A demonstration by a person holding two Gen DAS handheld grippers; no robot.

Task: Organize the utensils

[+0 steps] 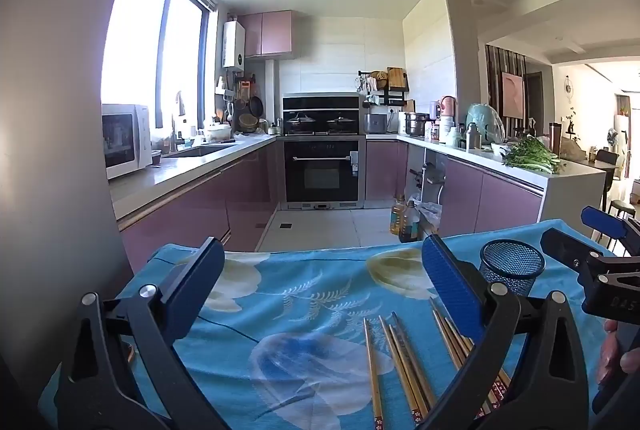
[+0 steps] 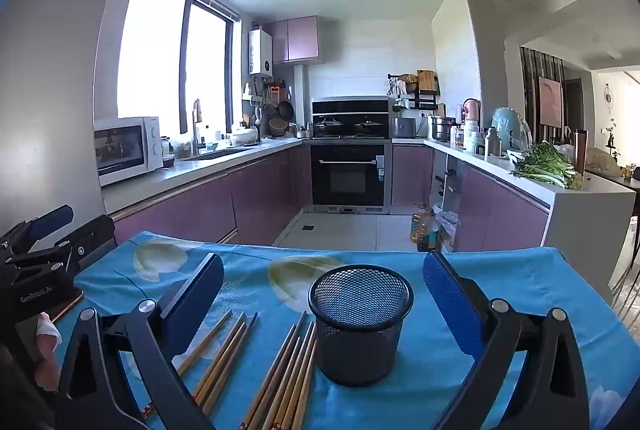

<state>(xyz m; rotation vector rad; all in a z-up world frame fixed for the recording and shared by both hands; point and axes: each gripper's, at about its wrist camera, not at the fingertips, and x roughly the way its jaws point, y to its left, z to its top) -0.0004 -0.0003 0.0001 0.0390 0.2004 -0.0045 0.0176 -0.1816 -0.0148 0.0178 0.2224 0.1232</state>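
Ten-ish chopsticks (image 2: 280, 370), 1 mesh cup (image 2: 360, 326), both tongs gaping.

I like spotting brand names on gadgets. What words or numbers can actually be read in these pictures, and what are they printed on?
"GenRobot.AI": on the black body of the left gripper, in the right wrist view.
"045", roughly, cut by the frame edge: on the right gripper, in the left wrist view.
Microwave panel, water heater and counter bottles: too small to read.
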